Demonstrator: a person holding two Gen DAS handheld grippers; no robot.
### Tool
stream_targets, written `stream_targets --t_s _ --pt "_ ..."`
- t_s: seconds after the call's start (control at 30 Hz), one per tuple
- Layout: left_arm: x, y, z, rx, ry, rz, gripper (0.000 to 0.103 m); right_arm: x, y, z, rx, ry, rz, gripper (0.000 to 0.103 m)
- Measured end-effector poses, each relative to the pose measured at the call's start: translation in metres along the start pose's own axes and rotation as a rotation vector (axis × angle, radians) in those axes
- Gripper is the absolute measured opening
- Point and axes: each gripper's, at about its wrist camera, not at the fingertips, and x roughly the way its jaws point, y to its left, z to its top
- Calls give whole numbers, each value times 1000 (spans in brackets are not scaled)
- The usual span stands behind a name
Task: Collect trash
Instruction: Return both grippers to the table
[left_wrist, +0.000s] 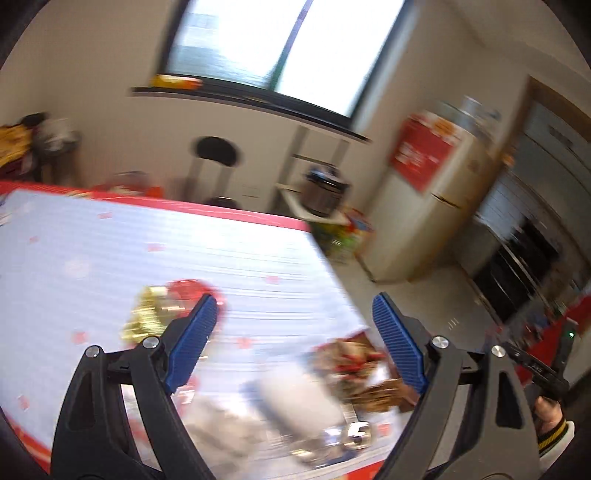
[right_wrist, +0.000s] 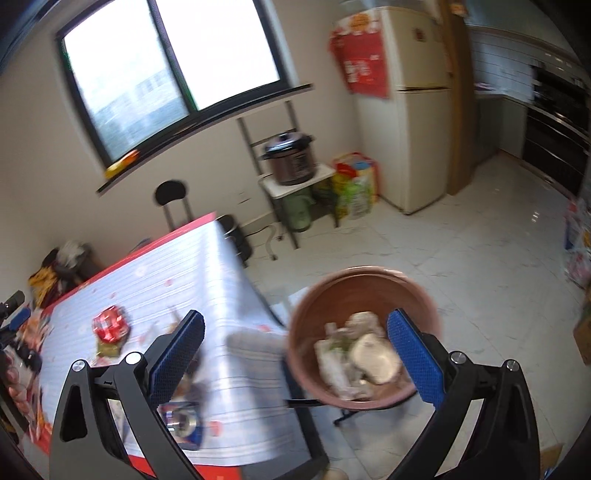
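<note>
- Jaws of the left gripper (left_wrist: 291, 325) stand wide apart with nothing between the blue pads; the picture is badly smeared.
- Trash lies on the striped tablecloth (left_wrist: 221, 254) around that claw: a red and gold wrapper (left_wrist: 166, 306) just behind its left finger, a brown and red crumpled wrapper (left_wrist: 354, 365) close inside its right finger, and a whitish blurred item (left_wrist: 295, 398) below the gap, too smeared to name.
- Right gripper (right_wrist: 295, 332) is spread wide as well, pads gripping nothing.
- Between its fingers, nearer the right one, sits a brown round bin (right_wrist: 364, 291) on the floor just off the table's edge, holding pale crumpled bags and wrappers (right_wrist: 362, 358).
- Left of its left finger a red wrapper (right_wrist: 110, 325) lies on the table, with a small can (right_wrist: 183, 424) under that finger's base.
- Beyond both claws: a window (right_wrist: 173, 62), a pressure cooker (right_wrist: 291, 158) on a rack, and a cream fridge (right_wrist: 413, 110).
</note>
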Motion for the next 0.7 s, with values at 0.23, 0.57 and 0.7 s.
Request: stream_targets --t_s 0.23,0.57,0.7 --pt "-51 99 -21 -105 -22 146 85 26 85 -7 -103 65 104 98" --pt "-50 148 -83 -160 64 166 85 56 205 -43 -303 174 222 98" --pt "-35 153 -111 -180 107 156 85 76 242 -65 -379 234 273 94"
